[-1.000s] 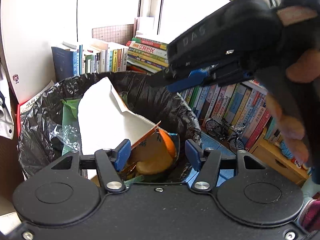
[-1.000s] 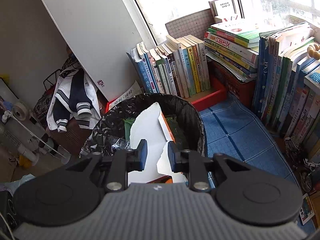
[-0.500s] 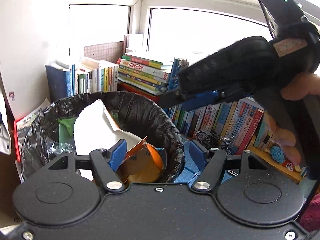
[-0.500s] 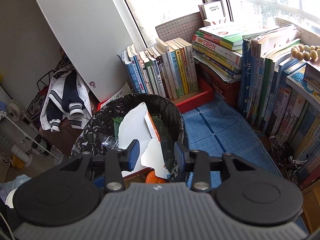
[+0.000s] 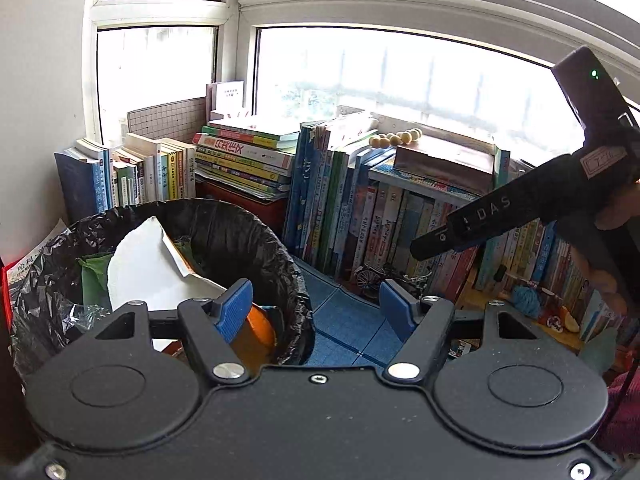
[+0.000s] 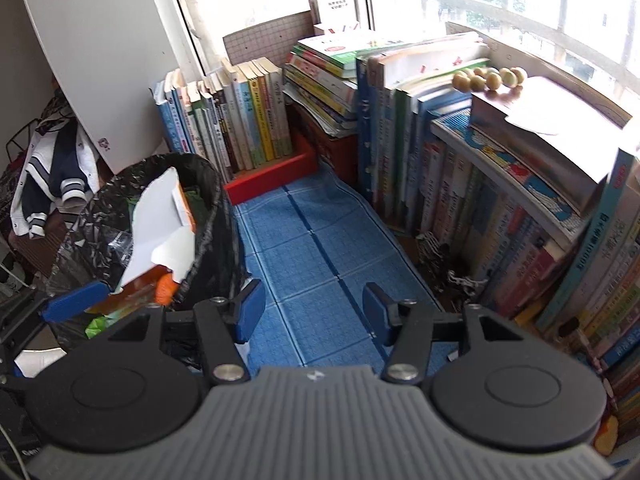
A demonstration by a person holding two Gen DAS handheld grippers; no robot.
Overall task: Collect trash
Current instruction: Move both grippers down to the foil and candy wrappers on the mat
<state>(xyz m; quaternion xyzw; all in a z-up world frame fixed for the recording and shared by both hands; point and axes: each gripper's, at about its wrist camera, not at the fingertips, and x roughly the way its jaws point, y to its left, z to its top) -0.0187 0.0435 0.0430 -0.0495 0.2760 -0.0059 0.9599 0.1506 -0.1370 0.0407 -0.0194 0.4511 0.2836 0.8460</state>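
Books line the window corner: upright rows in a red tray (image 6: 276, 174) and on a low shelf (image 6: 500, 184), with a flat stack (image 5: 248, 152) under the bright window (image 5: 400, 76). Blue floor mats (image 6: 320, 248) cover the floor between them.

At the left of both views stands the trash bin (image 5: 260, 248), lined with a black plastic bag. It already holds a large white torn cardboard piece (image 5: 148, 272) with an orange printed edge, something round and orange (image 5: 260, 330) below it, and green and clear plastic scraps (image 5: 94, 284).

In its own view the left gripper (image 5: 316, 308) sits at the bin's near rim; its jaws have just been opening and stand wide apart with nothing between them, only bin wall and mat showing through the gap.

To the right of the bin, the right gripper (image 6: 310, 308) is aimed down at the blue mat. Its jaws have just been opening too, and are spread with nothing gripped. From the left wrist camera, its black body shows at the right, held in a person's hand (image 5: 612, 248).
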